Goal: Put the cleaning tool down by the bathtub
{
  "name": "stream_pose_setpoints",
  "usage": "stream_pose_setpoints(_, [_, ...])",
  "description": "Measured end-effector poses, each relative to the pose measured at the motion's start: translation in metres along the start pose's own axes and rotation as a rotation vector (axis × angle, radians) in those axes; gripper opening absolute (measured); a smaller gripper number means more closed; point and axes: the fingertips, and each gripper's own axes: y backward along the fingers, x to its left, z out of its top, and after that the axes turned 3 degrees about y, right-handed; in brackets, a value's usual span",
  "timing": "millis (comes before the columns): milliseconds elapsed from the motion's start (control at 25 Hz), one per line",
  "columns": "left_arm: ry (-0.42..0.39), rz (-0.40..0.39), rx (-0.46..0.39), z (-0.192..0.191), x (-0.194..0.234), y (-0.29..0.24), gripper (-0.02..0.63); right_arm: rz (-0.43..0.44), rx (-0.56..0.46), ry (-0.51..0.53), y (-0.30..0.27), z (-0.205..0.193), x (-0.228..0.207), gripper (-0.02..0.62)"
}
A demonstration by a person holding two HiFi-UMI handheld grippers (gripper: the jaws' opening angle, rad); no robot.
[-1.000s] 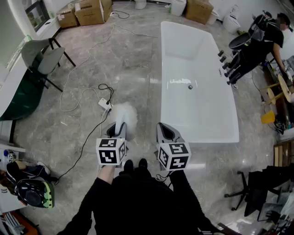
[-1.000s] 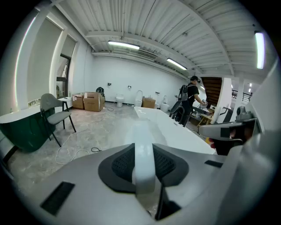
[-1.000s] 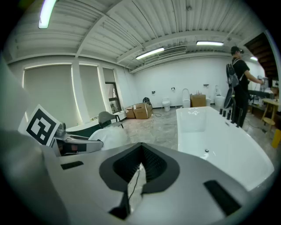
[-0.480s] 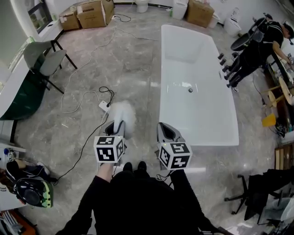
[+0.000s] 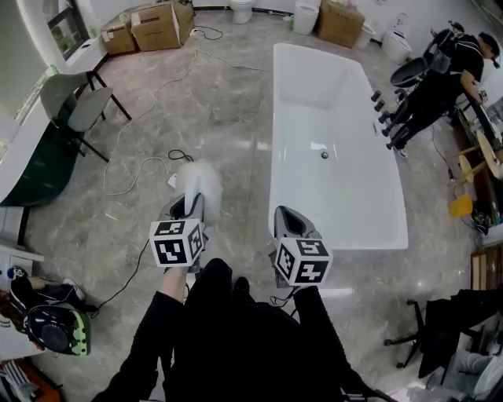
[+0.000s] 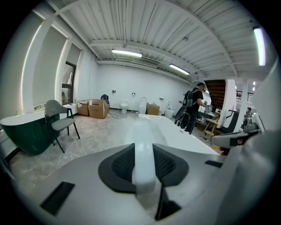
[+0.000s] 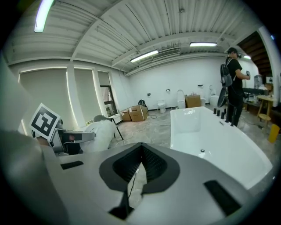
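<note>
Since a second ago: raised the left tool (image 5: 189,206) a little and swung it leftward, slightly away from the bathtub (image 5: 338,196). Brought along the fluffy white duster (image 5: 196,179), with its white handle clamped between the closed jaws. Held the right tool (image 5: 289,222) almost in place near the tub's near-left corner, jaws together on nothing. Apparently stepped forward as well. For the task, not set down yet: duster aloft over the marble floor (image 5: 228,102), just left of the tub; probably being carried toward a drop spot. Counted: one duster, one bathtub, two tools, three cardboard boxes (image 5: 161,20), one grey chair (image 5: 75,98), one other person (image 5: 440,78) beyond the tub's right side.
</note>
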Motion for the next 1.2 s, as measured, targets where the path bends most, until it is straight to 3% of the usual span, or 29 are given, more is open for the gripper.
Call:
stream_pose_setpoints(400, [-0.014, -0.006, 0.016, 0.023, 0.039, -0.059, 0.095, -0.042, 0.003, -0.032, -0.051, 0.021, -0.009, 0.0])
stream_pose_setpoints(880, [-0.033, -0.089, 0.123, 0.084, 0.139, -0.221, 0.095, -0.125, 0.105, -0.069, -0.234, 0.075, -0.003, 0.0])
stream_pose_setpoints(1200, [-0.05, -0.123, 0.198, 0.101, 0.177, -0.297, 0.095, -0.193, 0.164, -0.058, -0.296, 0.091, -0.008, 0.0])
